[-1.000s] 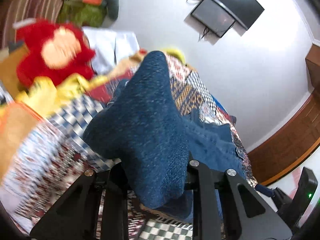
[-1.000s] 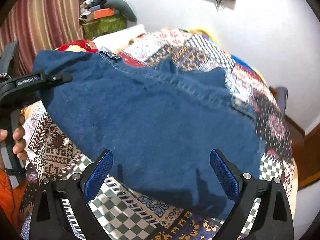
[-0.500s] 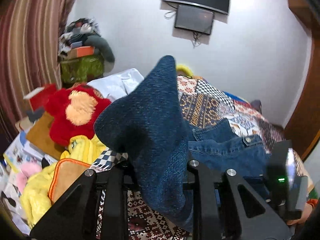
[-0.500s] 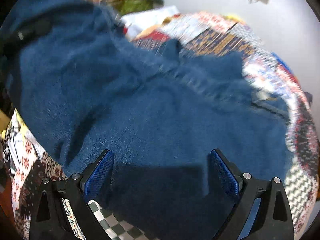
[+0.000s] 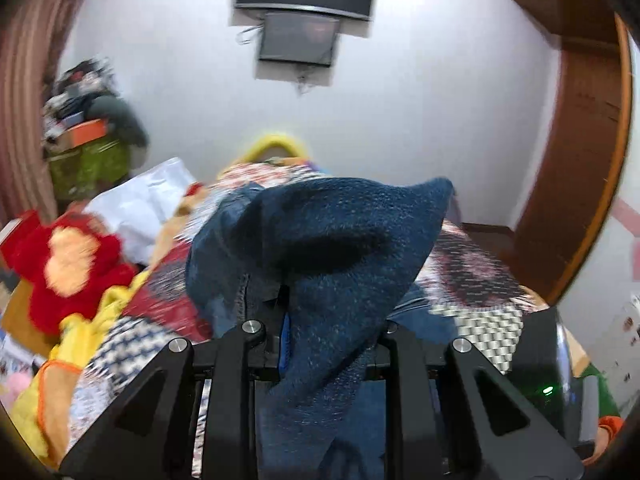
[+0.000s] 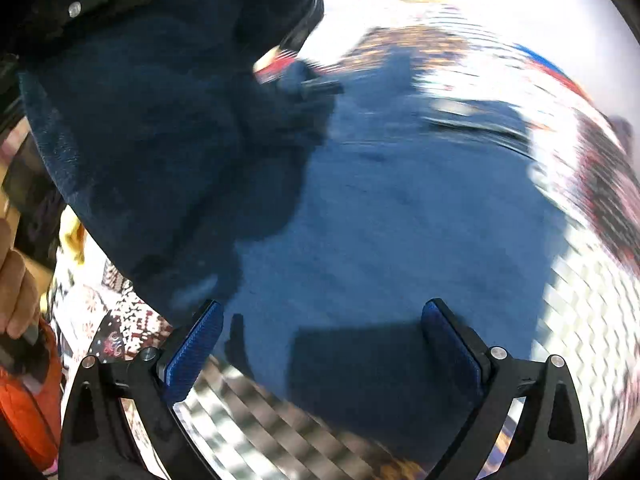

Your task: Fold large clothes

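Observation:
A large blue denim garment [image 6: 400,208] lies spread on the patterned bedspread [image 6: 580,300]. My left gripper [image 5: 326,320] is shut on a bunched corner of the denim garment [image 5: 340,240], which stands lifted above the bed and hides the fingertips. In the right wrist view that raised fold hangs dark at the upper left. My right gripper [image 6: 322,344] hovers just above the garment's near edge, open, its blue pads [image 6: 196,344] wide apart with nothing pinched between them.
A red plush toy [image 5: 68,268] and yellow cloth [image 5: 80,332] lie at the bed's left, with a white pillow [image 5: 148,200] behind. A dark screen [image 5: 304,12] hangs on the far wall and a wooden door frame [image 5: 580,160] stands right. A hand [image 6: 18,292] shows at left.
My left gripper has risen and rolled level, carrying the denim corner up and across. My right gripper has dropped closer to the garment; the lifted fold now fills its upper left view.

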Demonstrator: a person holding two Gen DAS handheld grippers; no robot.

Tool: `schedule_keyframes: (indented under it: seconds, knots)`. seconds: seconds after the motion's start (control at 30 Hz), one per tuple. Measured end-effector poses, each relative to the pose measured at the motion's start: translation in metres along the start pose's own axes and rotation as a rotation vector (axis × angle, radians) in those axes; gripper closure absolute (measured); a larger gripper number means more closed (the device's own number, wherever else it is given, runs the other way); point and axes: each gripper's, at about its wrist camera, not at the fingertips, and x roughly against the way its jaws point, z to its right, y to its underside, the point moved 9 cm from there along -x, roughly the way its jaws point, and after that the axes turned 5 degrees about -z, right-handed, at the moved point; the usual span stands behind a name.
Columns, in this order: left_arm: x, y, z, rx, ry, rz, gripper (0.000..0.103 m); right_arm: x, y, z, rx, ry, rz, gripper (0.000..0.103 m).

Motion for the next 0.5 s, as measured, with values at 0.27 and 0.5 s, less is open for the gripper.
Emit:
schedule_keyframes:
  seconds: [0.27, 0.5]
  knots:
    - [-0.029, 0.037, 0.127, -0.256, 0.120, -0.078, 0.082, 0.079, 0.059, 0.109, -0.222, 0.148, 0.080, 0.003]
    - [-0.046, 0.122, 0.162, -0.471, 0.084, -0.228, 0.082, 0.118, 0.093, 0.141, -0.318, 0.166, 0.135, 0.003]
